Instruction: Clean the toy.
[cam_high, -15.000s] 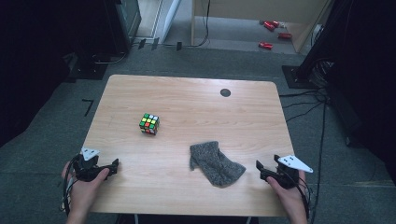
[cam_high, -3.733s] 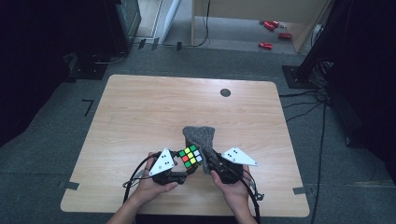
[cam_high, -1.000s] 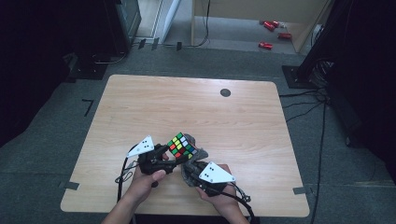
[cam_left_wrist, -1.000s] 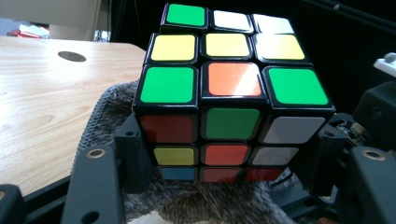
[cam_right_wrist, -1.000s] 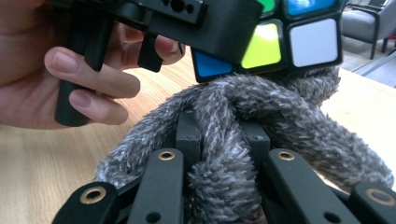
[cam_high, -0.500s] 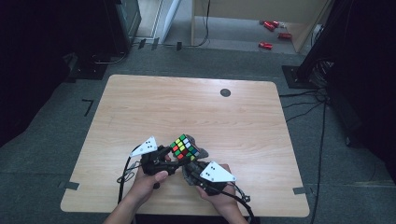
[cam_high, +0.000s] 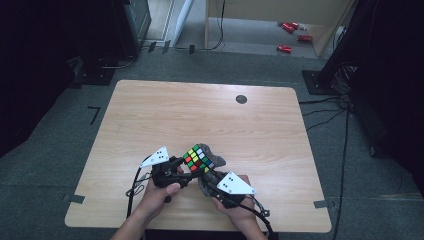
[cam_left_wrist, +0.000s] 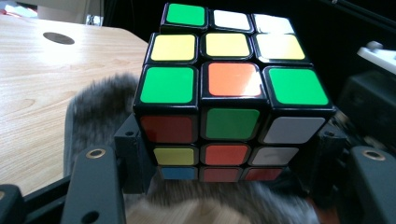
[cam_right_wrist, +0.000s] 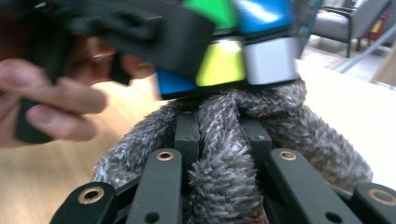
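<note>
We hold the Rubik's cube (cam_high: 199, 159) lifted over the near middle of the desk (cam_high: 150, 115), clamped between the jaws of our left gripper (cam_high: 186, 169); in the left gripper view the two black jaws press on the cube's (cam_left_wrist: 231, 93) lower side faces, with green, orange, yellow and white stickers turned toward the camera. Just under and behind the cube sits the grey fuzzy cloth (cam_high: 214, 161), bunched up. Our right gripper (cam_high: 207, 181) has its jaws clenched on a fold of that cloth (cam_right_wrist: 224, 154), and the cloth's top touches the underside of the cube (cam_right_wrist: 233, 60) in the right gripper view.

Both forearms come in from the near edge, hands close together, the left hand (cam_high: 161, 192) wrapped around its gripper's handle and the right hand (cam_high: 239, 212) beside it.

The desk is pale wood with a dark round grommet (cam_high: 241, 99) near its far edge. It stands on grey carpet (cam_high: 60, 145), with red objects (cam_high: 292, 36) lying on the floor beyond.
</note>
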